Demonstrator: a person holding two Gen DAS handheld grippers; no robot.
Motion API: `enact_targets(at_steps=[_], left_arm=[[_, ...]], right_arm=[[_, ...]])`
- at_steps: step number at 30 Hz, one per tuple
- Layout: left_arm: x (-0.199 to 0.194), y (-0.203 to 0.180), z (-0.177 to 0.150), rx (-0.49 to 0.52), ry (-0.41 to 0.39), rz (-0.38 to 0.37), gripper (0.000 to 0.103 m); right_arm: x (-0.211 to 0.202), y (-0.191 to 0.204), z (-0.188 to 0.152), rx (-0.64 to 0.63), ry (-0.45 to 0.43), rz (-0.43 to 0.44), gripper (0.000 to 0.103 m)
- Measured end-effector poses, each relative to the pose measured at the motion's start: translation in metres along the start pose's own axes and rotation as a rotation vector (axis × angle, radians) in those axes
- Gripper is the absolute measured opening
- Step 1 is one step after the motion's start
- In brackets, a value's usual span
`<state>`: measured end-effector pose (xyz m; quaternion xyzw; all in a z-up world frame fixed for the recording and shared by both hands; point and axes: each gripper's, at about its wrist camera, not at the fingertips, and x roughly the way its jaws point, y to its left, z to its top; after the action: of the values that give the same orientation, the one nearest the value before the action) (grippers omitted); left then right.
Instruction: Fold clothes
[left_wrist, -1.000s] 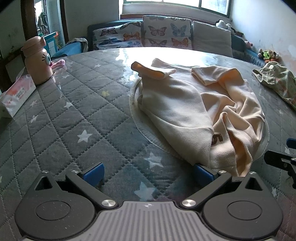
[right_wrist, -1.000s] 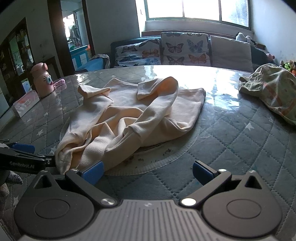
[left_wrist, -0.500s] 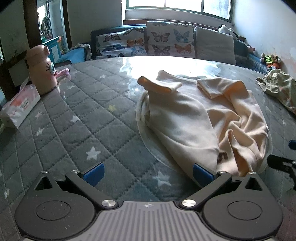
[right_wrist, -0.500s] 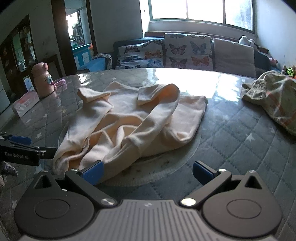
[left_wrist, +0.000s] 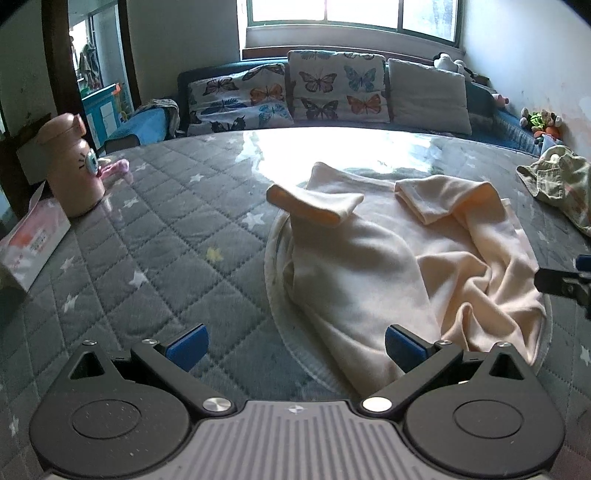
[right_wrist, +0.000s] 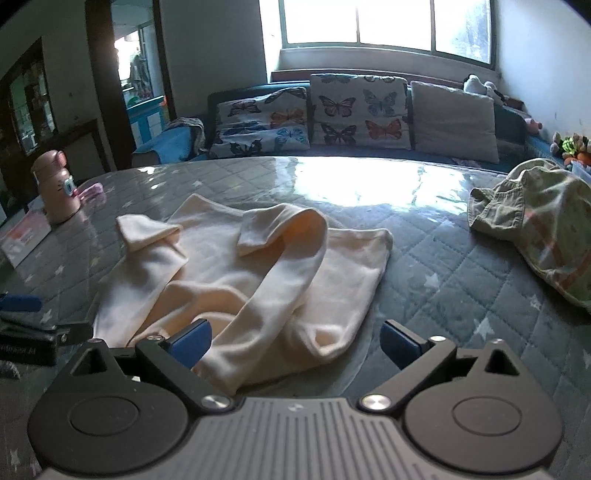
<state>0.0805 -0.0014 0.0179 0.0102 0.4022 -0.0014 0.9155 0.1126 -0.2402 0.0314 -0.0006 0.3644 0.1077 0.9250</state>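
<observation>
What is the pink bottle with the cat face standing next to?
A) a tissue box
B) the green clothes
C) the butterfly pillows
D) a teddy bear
A: the pink bottle stands at the left edge of the quilted table, right by the tissue box, far from the green clothes and the pillows.

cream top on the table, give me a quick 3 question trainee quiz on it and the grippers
1. True or false: the left gripper is shut on the cream top.
2. Which lies on the cream top's right in the right wrist view: A) pink bottle B) green garment C) tissue box?
3. Fill in: both sleeve cuffs are folded ____ the body.

Key: 1 false, both grippers are open, right gripper too. 2 B, green garment. 3 over.
</observation>
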Motion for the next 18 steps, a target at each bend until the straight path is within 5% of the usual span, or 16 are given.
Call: enact_targets(at_steps=[14,18], left_arm=[[0.023,0.001,0.020,0.002,0.016,-0.028,0.103],[0.029,0.000,0.029,0.012,0.014,-0.035,0.103]], right_arm=[[0.061,-0.012,0.040,0.012,0.004,-0.027,0.079],[0.082,-0.016,0.048,0.033,0.016,-0.015,0.063]])
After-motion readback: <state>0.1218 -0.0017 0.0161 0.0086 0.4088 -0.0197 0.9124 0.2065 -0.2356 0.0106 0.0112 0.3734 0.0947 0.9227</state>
